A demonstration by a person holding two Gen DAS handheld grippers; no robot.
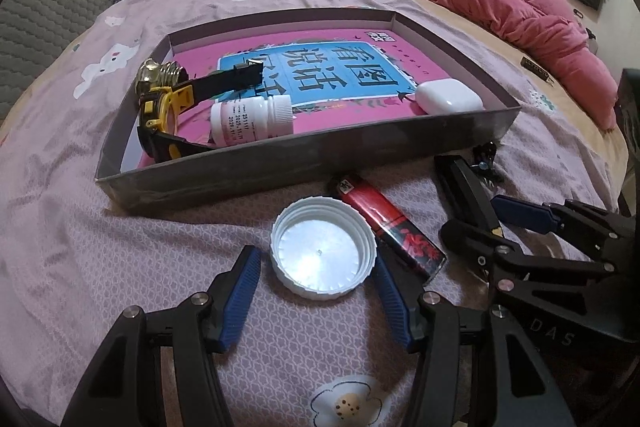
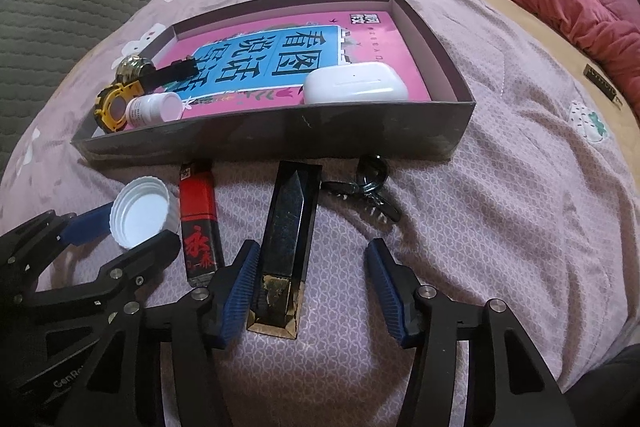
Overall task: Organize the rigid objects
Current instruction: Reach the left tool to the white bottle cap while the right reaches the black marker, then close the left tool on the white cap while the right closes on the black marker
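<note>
the shallow grey cardboard tray (image 2: 280, 137) sits on the quilted bed, already holding smooth white earbuds case (image 2: 356, 83). just before it, the glossy black faceted bar (image 2: 288, 227) lies lengthwise between the right gripper (image 2: 312, 287), jaws apart, the left pad about touching it (right pad clear). beside it, the left gripper (image 1: 316, 291) stands open around the ribbed white cap (image 1: 323, 247).

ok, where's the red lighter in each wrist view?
Left wrist: lighter lies centre-right, right of the white cap, in front of the tray wall.
Right wrist: lighter lies lower left, between the white cap and the black bar.
Shared landmark: the tray.
</note>
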